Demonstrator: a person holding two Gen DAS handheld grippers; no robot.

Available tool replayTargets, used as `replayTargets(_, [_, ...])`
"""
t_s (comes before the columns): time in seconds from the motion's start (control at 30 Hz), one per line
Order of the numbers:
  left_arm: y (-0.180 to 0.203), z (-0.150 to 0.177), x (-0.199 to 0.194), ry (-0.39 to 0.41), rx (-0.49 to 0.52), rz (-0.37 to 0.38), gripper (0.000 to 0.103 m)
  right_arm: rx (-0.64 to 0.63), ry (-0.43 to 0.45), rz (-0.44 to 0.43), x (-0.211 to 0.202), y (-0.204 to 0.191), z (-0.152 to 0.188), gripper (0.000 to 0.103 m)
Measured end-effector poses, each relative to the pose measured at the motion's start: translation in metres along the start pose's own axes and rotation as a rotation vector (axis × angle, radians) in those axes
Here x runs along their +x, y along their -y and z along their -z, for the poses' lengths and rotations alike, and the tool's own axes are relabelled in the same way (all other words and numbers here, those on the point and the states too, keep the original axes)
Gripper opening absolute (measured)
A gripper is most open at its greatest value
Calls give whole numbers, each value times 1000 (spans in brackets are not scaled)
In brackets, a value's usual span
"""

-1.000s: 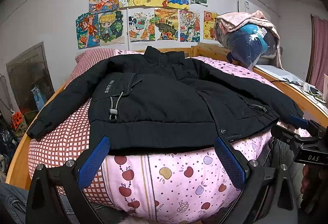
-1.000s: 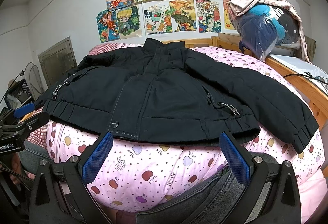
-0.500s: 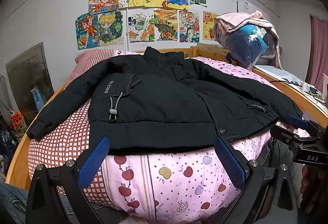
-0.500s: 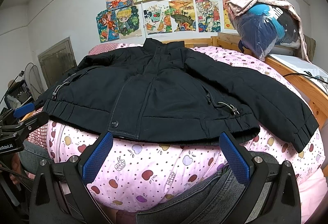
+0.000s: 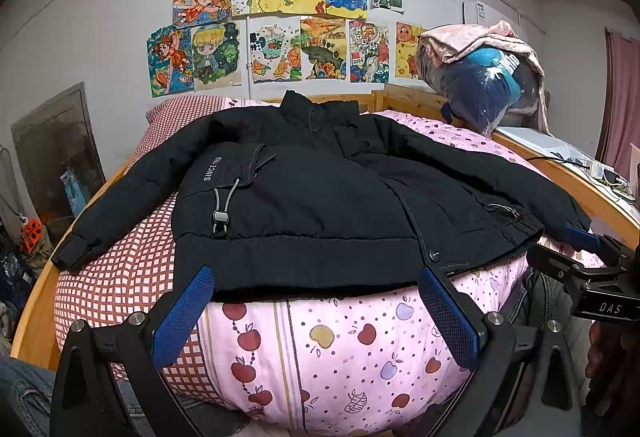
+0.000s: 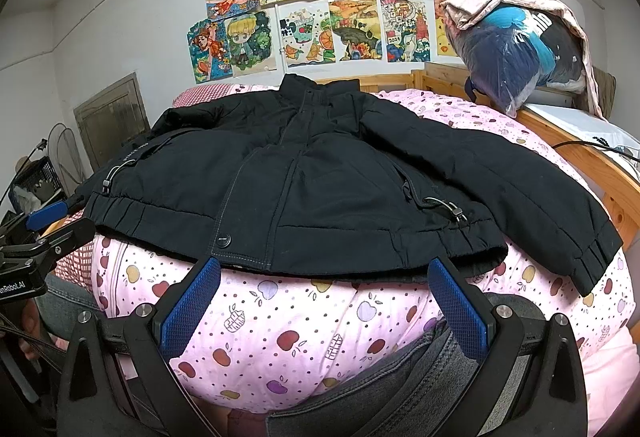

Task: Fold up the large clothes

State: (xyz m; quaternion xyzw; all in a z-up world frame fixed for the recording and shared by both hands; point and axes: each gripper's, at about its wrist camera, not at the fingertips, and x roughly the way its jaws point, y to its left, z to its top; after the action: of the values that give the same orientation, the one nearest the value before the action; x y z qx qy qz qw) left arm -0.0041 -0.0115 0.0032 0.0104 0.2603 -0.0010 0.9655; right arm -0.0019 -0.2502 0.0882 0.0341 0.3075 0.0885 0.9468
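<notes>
A large black jacket (image 5: 320,197) lies flat and front up on the bed, collar at the far end, both sleeves spread out; it also shows in the right wrist view (image 6: 340,181). My left gripper (image 5: 316,311) is open and empty, just short of the jacket's hem at its left half. My right gripper (image 6: 326,301) is open and empty, just short of the hem at its right half. Each gripper appears at the edge of the other's view: the right one (image 5: 580,249), the left one (image 6: 44,221).
The bed has a pink apple-print quilt (image 5: 340,341) and a red checked cover (image 5: 132,277) inside a wooden frame (image 5: 592,193). A bagged bundle of bedding (image 6: 520,49) sits at the far right. Drawings hang on the wall (image 5: 280,25). Clutter stands left of the bed.
</notes>
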Motion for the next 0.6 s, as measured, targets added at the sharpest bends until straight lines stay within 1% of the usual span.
replayTargets(0.2, [0,0,0,-5,-6,4,103,2,-1,0,-2,0,-4,102])
replayTargets(0.37, [-5,-2,7,-21,-20,5,103,19,-12,17,4,7,3,102])
replayTargets(0.4, [-6,-4,9,-23,-15,4,103,22,-16,22,8,10,10,102])
replayTargets(0.43, [-7,-7,10,-25,-7,3,103,24,-17,26,9,11,10,102])
replayTargets(0.53, [-8,-21,18,-23,22,-2,103,35,-19,28,12,13,3,102])
replayTargets(0.6, [-8,-33,24,-22,38,-2,103,48,-19,24,14,17,-10,102])
